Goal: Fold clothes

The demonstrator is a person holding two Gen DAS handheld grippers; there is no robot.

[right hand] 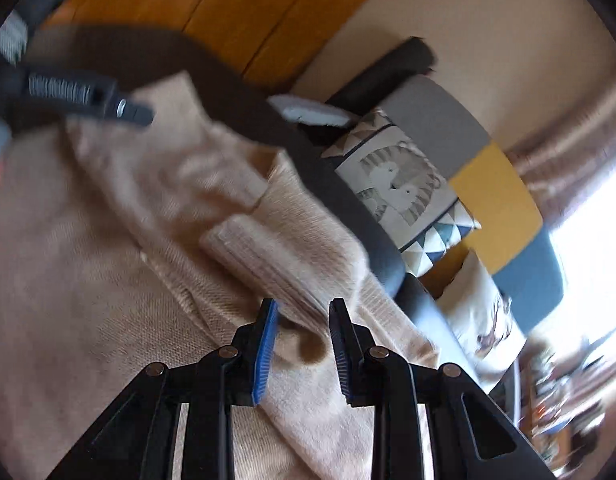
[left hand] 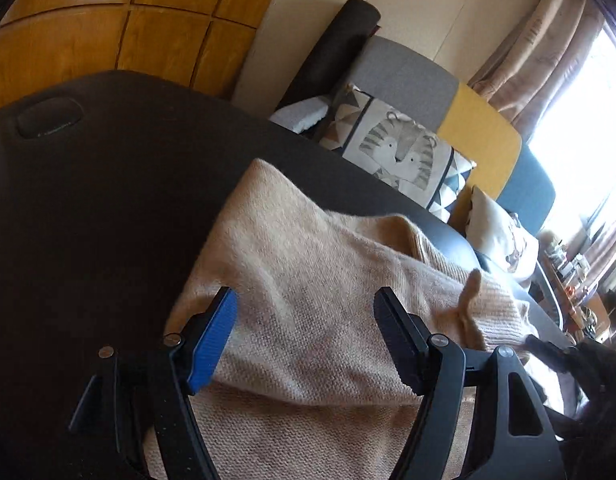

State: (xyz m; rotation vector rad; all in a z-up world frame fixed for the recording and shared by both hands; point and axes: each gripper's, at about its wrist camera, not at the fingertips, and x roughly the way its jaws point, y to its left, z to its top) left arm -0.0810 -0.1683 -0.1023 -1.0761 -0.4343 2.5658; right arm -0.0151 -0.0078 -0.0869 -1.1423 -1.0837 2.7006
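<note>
My left tongs point(left hand: 303, 312) gape above the beige knitted sweater point(left hand: 291, 248) on the dark tabletop point(left hand: 107, 184); my right tongs point(right hand: 301, 316) stand slightly apart, empty.

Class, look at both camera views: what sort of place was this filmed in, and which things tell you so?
Most likely a home living room. A sofa in grey, yellow and blue blocks holds a tiger-print cushion, curtains hang beside a bright window, and a beige knitted sweater lies on a dark table.
</note>
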